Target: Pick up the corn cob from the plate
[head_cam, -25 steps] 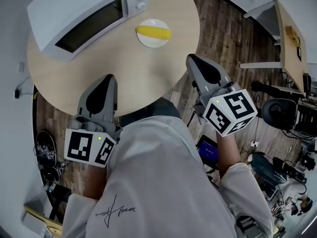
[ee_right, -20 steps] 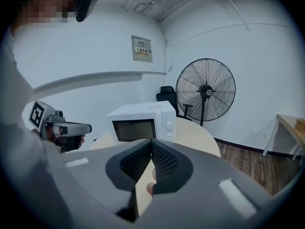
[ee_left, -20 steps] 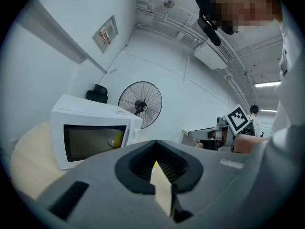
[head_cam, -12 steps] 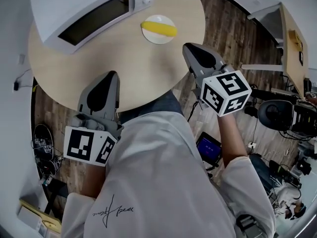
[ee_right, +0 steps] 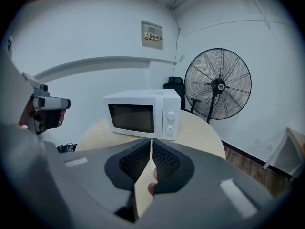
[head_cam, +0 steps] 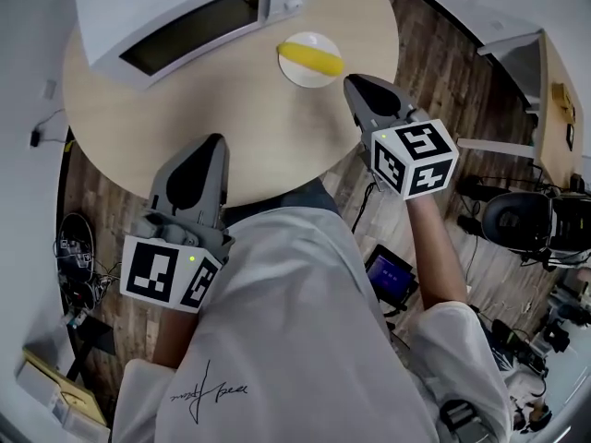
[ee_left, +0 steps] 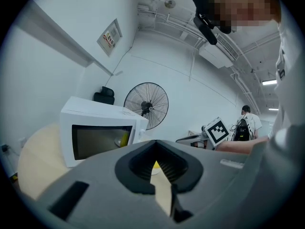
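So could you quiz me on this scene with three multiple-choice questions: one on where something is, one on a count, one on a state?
1. Where does the corn cob lie?
A) on the floor
B) on the plate
C) on a chair

2. How many knobs has the microwave?
A) two
B) four
C) none

3. How are the right gripper jaws?
A) wide open
B) shut on the cob
C) shut, empty

Answers:
1 B: the yellow cob rests on the white plate on the round table.
2 A: two knobs sit one above the other beside the door.
3 C: the right gripper view shows the pads together with nothing between them.
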Action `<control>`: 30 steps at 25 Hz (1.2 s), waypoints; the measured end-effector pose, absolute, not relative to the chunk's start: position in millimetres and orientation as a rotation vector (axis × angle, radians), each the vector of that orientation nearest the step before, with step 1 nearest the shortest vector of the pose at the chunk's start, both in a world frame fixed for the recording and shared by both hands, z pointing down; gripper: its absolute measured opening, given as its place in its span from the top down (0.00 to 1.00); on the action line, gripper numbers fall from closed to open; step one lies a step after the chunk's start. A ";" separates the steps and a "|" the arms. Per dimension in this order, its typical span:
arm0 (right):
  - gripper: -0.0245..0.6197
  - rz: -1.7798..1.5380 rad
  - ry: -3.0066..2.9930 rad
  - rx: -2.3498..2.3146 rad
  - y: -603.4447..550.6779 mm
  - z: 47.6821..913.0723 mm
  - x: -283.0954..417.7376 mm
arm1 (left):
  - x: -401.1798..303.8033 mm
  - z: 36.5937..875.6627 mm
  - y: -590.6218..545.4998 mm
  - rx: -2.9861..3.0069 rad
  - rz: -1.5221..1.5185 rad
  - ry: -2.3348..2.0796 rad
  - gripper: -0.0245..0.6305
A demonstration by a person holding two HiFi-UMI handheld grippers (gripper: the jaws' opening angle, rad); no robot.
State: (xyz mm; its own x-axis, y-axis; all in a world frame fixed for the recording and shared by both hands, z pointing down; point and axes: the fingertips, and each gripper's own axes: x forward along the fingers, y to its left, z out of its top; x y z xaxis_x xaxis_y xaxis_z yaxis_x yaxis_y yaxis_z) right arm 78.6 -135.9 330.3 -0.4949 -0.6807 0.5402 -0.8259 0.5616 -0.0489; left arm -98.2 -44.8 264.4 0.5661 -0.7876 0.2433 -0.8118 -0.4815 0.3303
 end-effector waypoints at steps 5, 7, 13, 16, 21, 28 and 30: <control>0.91 0.432 -2.325 1.187 -151.7 345.5 82.5 | -94.2 266.6 -48.0 2.372 0.096 -1.307 0.98; 0.91 0.440 -2.321 1.169 -157.3 354.0 82.3 | -94.0 268.7 -51.4 2.365 0.106 -1.316 0.98; 0.91 0.470 -2.315 1.128 -171.4 372.9 81.8 | -93.0 272.9 -60.9 2.340 0.133 -1.346 0.98; 0.91 0.481 -2.311 1.105 -178.4 380.3 83.6 | -90.0 275.0 -66.8 2.327 0.138 -1.355 0.98; 0.90 0.490 -2.303 1.067 -189.8 389.2 82.8 | -85.4 278.0 -76.5 2.314 0.147 -1.357 0.98; 0.90 0.505 -2.289 1.030 -200.5 403.3 86.8 | -79.0 284.6 -85.3 2.291 0.156 -1.362 0.98; 0.90 0.507 -2.286 1.021 -204.0 408.2 88.7 | -76.0 288.2 -88.3 2.285 0.159 -1.362 0.97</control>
